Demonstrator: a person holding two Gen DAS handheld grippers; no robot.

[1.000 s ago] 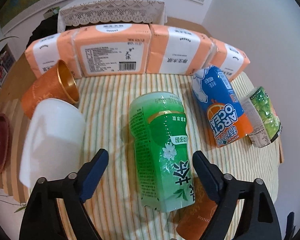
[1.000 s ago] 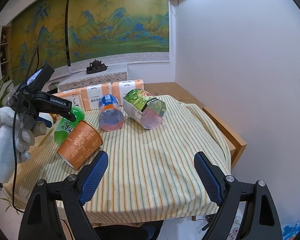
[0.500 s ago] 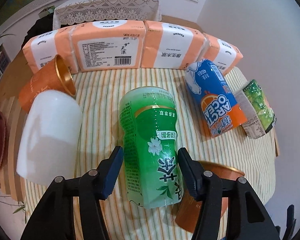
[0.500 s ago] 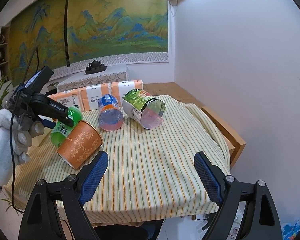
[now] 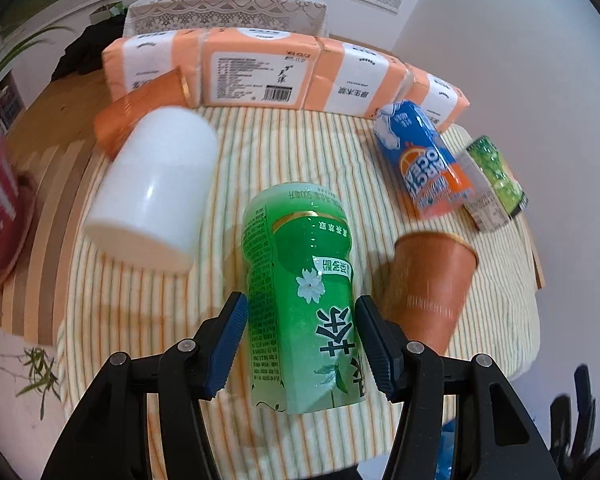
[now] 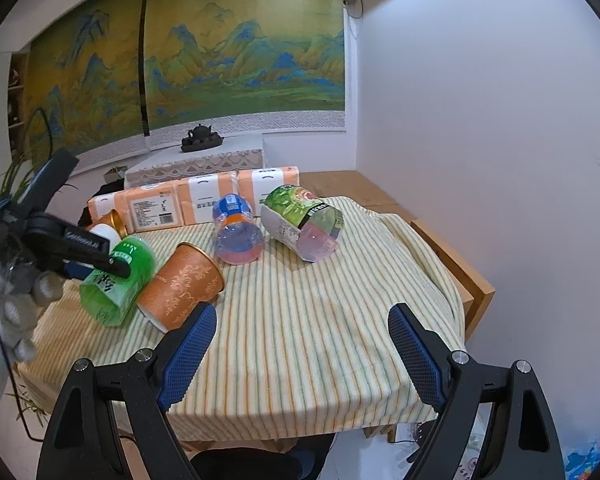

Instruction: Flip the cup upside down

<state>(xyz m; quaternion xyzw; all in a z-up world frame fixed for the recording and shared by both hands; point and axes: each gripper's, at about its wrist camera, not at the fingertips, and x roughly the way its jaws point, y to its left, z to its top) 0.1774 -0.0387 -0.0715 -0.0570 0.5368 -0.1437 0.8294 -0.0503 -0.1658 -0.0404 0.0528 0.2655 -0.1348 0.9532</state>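
Note:
My left gripper is shut on a green tea cup that lies on its side on the striped cloth; its blue pads press both sides. The same green cup shows in the right wrist view with the left gripper on it. An orange patterned cup lies on its side right beside it, also in the right wrist view. My right gripper is open and empty above the table's near edge.
A white cup and another orange cup lie at the left. A blue-orange bottle cup and a green-labelled cup lie at the right. Orange tissue packs line the back. A white wall stands right.
My left gripper closed its jaws onto the green tea cup and moved forward and left. The right gripper stayed still and open.

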